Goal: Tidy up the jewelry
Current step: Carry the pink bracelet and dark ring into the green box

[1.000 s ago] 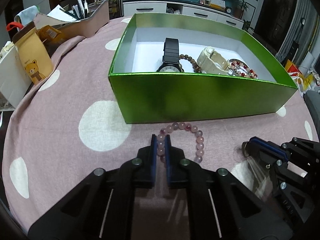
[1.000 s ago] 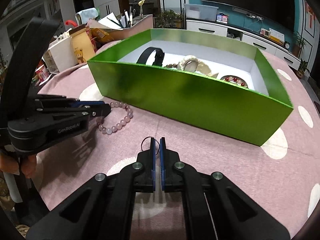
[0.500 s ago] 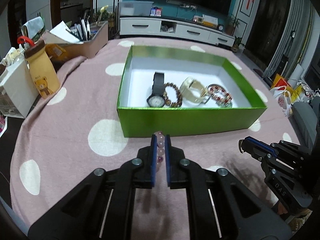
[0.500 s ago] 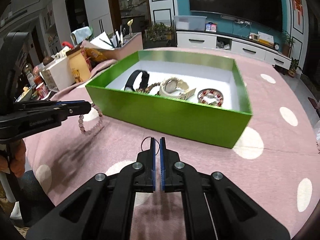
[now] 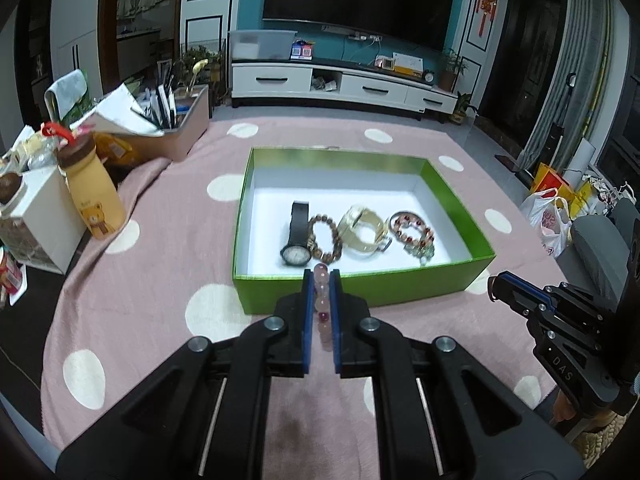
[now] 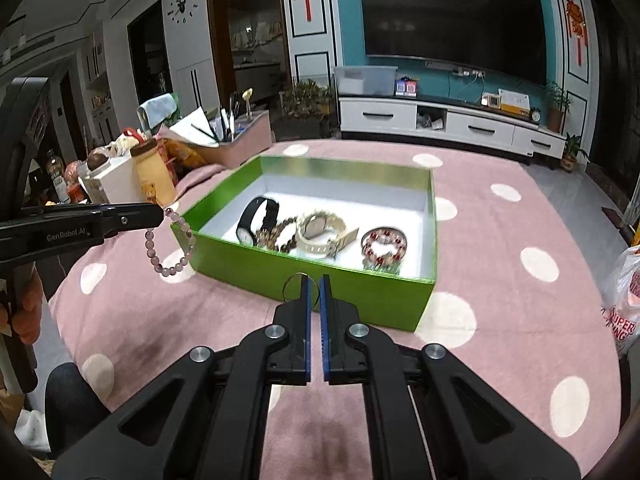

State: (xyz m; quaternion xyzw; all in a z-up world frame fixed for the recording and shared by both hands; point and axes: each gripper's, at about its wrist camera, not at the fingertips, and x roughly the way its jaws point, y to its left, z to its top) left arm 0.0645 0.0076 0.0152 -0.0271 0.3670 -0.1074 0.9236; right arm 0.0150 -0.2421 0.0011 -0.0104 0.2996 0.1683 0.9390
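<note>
My left gripper (image 5: 321, 280) is shut on a pink bead bracelet (image 5: 322, 308) and holds it in the air in front of the green box (image 5: 360, 292); in the right wrist view the bracelet (image 6: 170, 246) hangs from the left gripper (image 6: 160, 216) at the box's left corner. My right gripper (image 6: 314, 284) is shut on a thin wire ring (image 6: 294, 284) near the box's front wall (image 6: 320, 284). Inside the box lie a black watch (image 5: 297, 236), a brown bead bracelet (image 5: 325, 238), a cream watch (image 5: 364, 232) and a red bead bracelet (image 5: 412, 230).
The table has a pink cloth with white dots (image 5: 160, 300). At its left stand a yellow bear bottle (image 5: 94, 196), a white box (image 5: 44, 216) and a pen tray (image 5: 176, 132). The right gripper (image 5: 496, 286) shows at the right of the left wrist view.
Both grippers have risen well above the table. The pink bracelet came up off the cloth in my left gripper and now hangs in the air.
</note>
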